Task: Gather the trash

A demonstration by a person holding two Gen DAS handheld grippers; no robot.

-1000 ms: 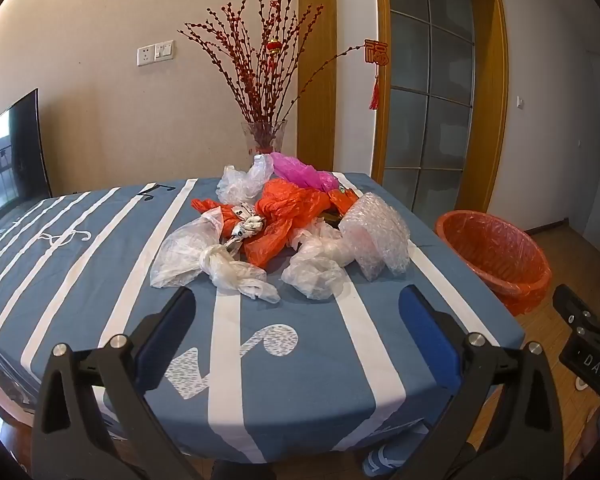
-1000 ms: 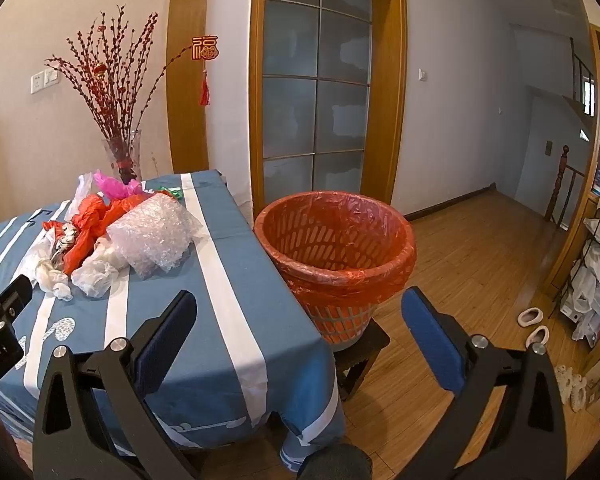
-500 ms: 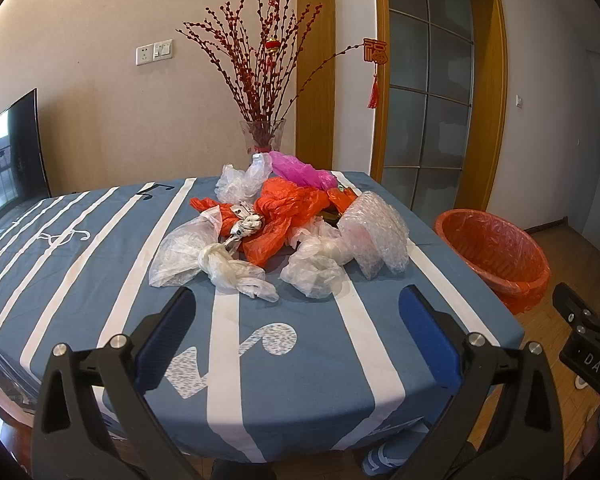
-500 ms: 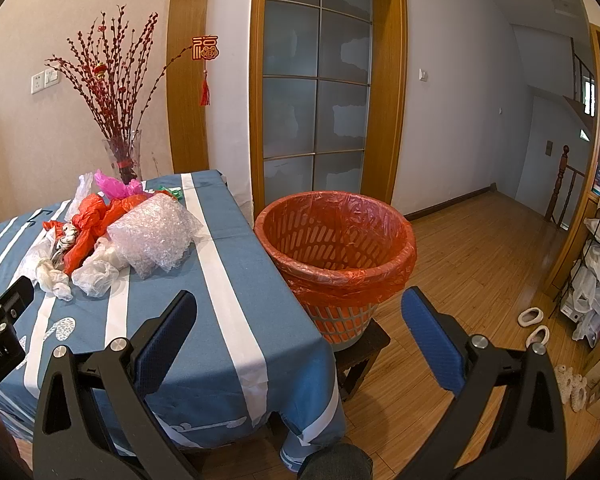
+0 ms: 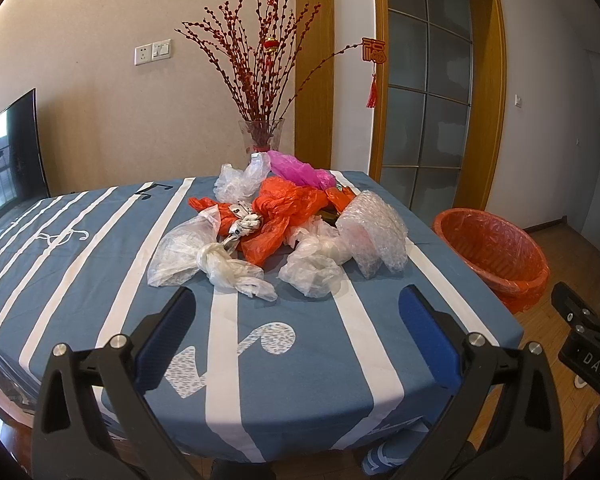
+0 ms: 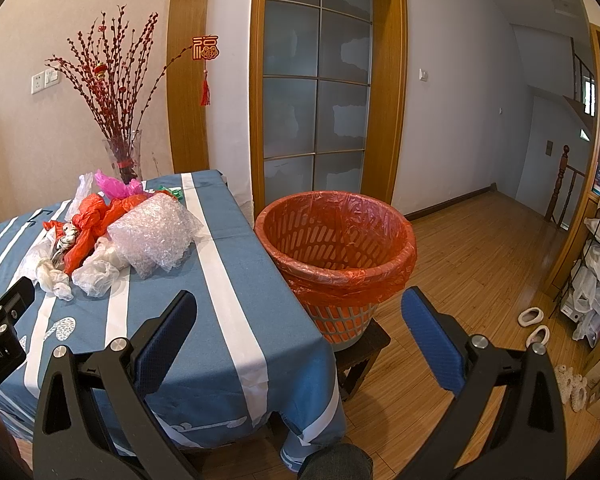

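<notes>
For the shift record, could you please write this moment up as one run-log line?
phase: pre-grasp | left gripper: open, empty | right gripper: open, empty | plastic bag pile: on tablecloth | lined bin: beside table

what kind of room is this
Most likely a home living or dining room: a table in a striped blue cloth, a vase of red festive branches, a TV at the left, and a wooden stair rail beyond the hall.
</notes>
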